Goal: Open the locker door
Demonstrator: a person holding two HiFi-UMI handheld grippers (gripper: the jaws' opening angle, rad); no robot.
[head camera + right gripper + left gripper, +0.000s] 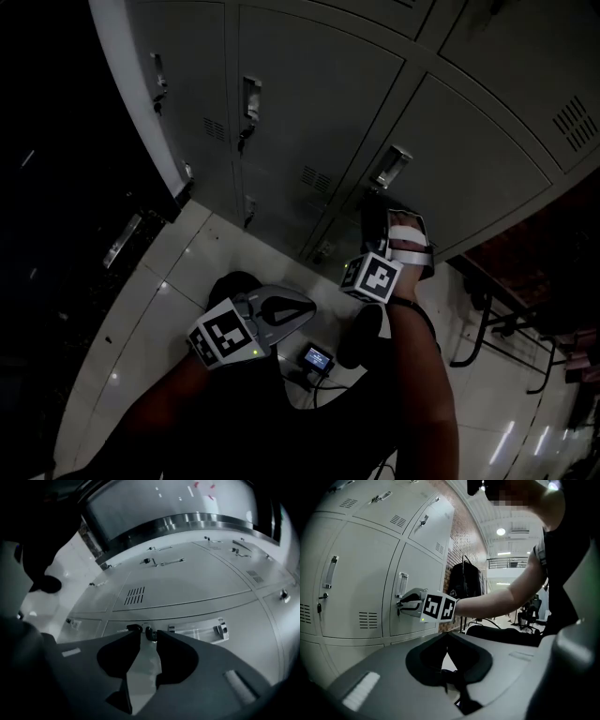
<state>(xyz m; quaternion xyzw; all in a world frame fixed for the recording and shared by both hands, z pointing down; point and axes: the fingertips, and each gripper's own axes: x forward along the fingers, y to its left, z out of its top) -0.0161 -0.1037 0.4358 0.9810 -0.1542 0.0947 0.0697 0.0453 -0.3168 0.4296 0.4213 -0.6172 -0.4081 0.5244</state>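
The right gripper (pixel 147 637) stood jaws apart, the key (pixel 149 632) beside the handle (pixel 199 630) between its tips; the left gripper (pixel 446 639) hung well off the handle, jaws together, empty.

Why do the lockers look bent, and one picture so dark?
Head view: underexposed, small glare spots on the floor tiles. Left gripper view: brighter; the wide lens bows the lockers, a ceiling lamp flares. Right gripper view: locker seams curve strongly, corners black.

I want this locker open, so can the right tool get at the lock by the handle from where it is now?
Probably yes: the right tool is open at the door, with the lock's dark key right at its tips beside the handle, and nothing stands between.
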